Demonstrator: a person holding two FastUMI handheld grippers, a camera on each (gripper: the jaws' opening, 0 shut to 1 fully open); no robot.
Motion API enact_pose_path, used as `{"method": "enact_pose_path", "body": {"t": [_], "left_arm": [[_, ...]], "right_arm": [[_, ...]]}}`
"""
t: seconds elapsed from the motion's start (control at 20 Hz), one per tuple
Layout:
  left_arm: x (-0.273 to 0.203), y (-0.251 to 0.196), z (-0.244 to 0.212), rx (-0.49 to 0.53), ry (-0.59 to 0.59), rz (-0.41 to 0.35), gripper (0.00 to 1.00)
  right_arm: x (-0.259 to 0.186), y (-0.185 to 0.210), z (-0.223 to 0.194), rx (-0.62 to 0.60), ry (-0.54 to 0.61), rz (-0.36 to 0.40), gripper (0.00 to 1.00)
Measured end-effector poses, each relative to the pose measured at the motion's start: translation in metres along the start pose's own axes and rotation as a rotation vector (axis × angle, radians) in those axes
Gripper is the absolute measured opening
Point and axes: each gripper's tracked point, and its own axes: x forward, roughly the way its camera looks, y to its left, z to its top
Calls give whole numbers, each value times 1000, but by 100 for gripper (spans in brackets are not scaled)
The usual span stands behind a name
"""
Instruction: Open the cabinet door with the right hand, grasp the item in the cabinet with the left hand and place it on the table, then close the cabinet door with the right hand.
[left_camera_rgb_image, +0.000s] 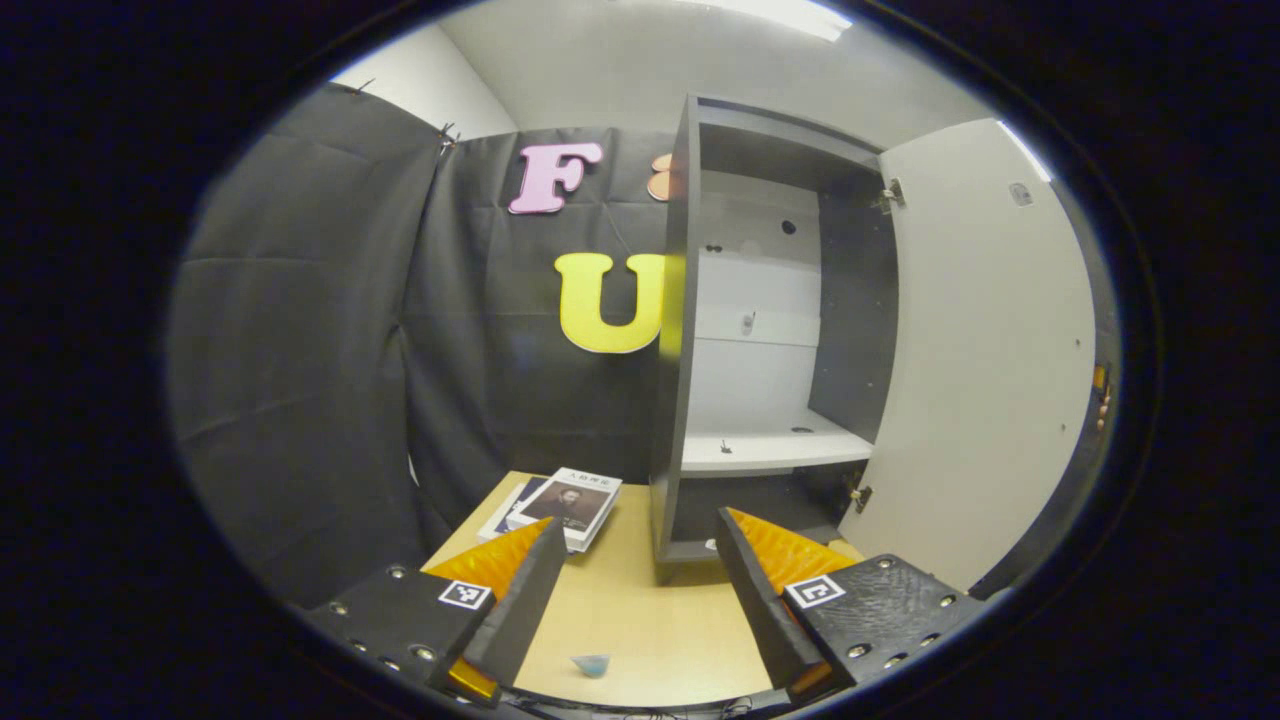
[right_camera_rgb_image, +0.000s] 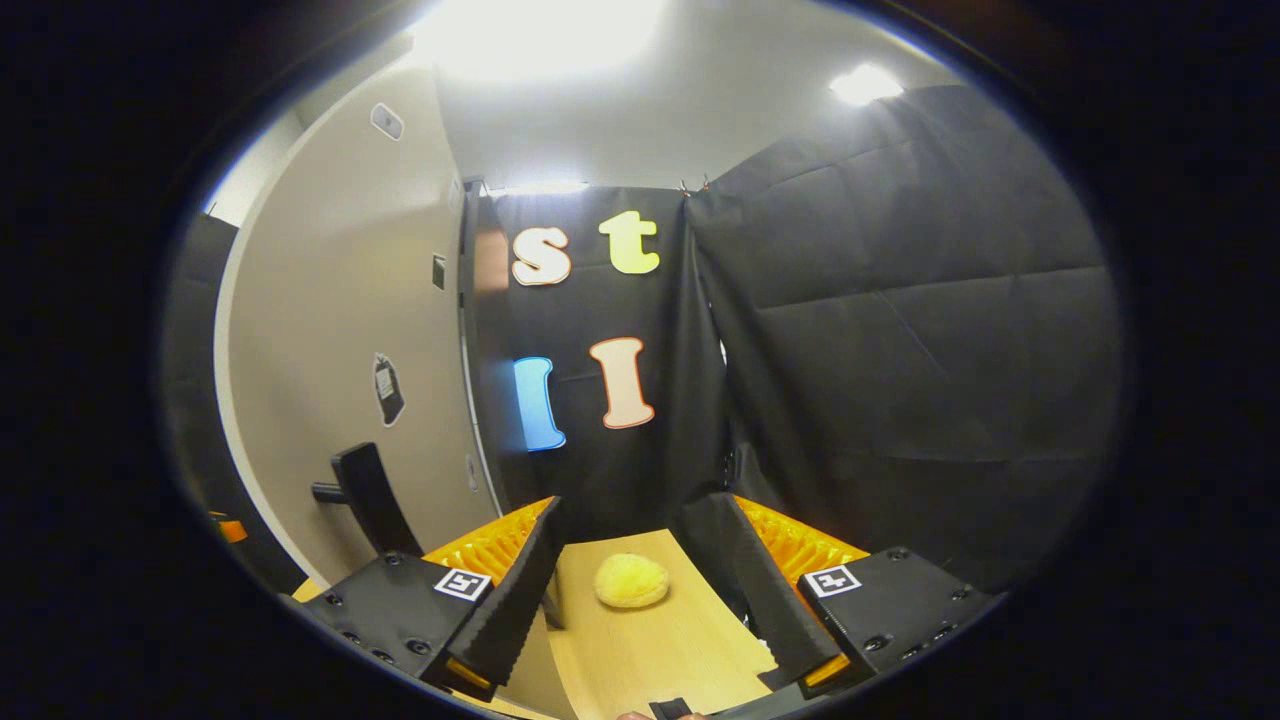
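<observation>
The dark cabinet stands on the wooden table with its pale door swung wide to the right. Its white shelf looks bare apart from small marks. My left gripper is open in front of the cabinet's lower edge, holding nothing. In the right gripper view the door's outer face with its dark handle is at the left. My right gripper is open beside the handle, apart from it. A yellow fluffy round item lies on the table between the fingers' lines, farther off.
A stack of books lies on the table left of the cabinet. A small pale blue object rests near the table's front edge. Black cloth walls close the booth behind and on both sides.
</observation>
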Motion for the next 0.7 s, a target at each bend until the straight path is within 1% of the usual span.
{"method": "enact_pose_path", "body": {"t": [0.1,0.15,0.2,0.25,0.4,0.45,0.55,0.7], "left_arm": [[3,2,7,13,-17,7,90],[3,1,10,15,-29,4,90],[3,0,9,16,-37,-3,90],[3,-2,5,13,-33,-7,92],[-2,-9,-21,-16,10,-23,90],[-2,-8,-26,-16,20,-18,91],[-5,-10,-29,-7,27,-21,92],[-6,-14,-29,-11,19,-34,90]], "right_arm": [[-5,5,-12,16,34,18,98],[-7,11,-15,21,39,33,93],[-8,18,-15,26,44,57,98],[-8,21,-15,23,47,58,98],[-14,21,-12,-5,39,50,97],[-15,23,-12,-24,35,49,97],[-18,26,-12,-52,22,45,97],[-22,37,-16,-47,26,68,97]]}}
